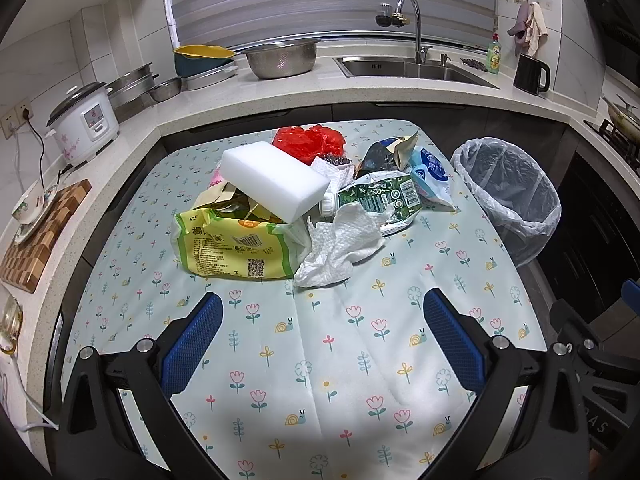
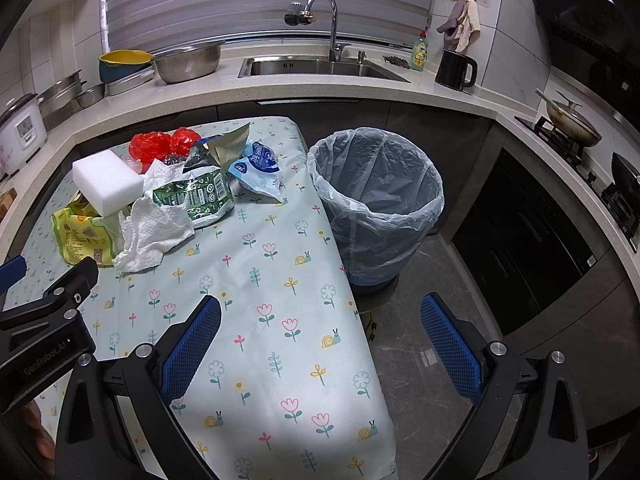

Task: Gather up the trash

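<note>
A pile of trash lies at the far part of the table: a yellow-green packet, a white foam block, a crumpled paper towel, a green wrapper, a blue-white bag and a red plastic bag. A bin lined with clear plastic stands on the floor right of the table. My left gripper is open and empty over the near table. My right gripper is open and empty above the table's right edge.
A counter runs behind with a sink, a metal bowl, a black kettle and a rice cooker. A stove with a pan is at the right. A chopping board lies on the left counter.
</note>
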Tool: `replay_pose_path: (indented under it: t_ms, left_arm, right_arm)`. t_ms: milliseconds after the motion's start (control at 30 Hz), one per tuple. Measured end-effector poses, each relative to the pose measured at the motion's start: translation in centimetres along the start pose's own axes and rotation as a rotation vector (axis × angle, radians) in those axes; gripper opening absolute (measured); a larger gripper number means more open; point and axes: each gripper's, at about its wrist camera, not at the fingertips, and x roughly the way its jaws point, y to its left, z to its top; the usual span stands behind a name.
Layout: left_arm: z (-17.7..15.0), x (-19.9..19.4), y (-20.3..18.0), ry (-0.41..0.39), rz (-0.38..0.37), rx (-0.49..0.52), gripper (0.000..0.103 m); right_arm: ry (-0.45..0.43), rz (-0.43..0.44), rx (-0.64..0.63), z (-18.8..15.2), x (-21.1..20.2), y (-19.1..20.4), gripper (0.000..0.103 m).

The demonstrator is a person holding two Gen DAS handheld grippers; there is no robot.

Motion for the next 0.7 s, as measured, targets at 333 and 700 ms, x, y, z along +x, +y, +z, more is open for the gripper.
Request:
replay_pose_path:
  t_ms: [333, 700]
  left_arm:
    - [-0.03, 0.02, -0.02, 0.0, 0.001, -0.002, 0.096]
    - [-0.04, 0.03, -0.18, 0.001, 0.0, 0.001, 0.096]
  right_arm:
    - [0.0, 0.001, 0.0, -0.02, 0.0, -0.01, 0.096]
    - [0.0, 0.001, -0.001, 0.0, -0.03, 0.01, 0.096]
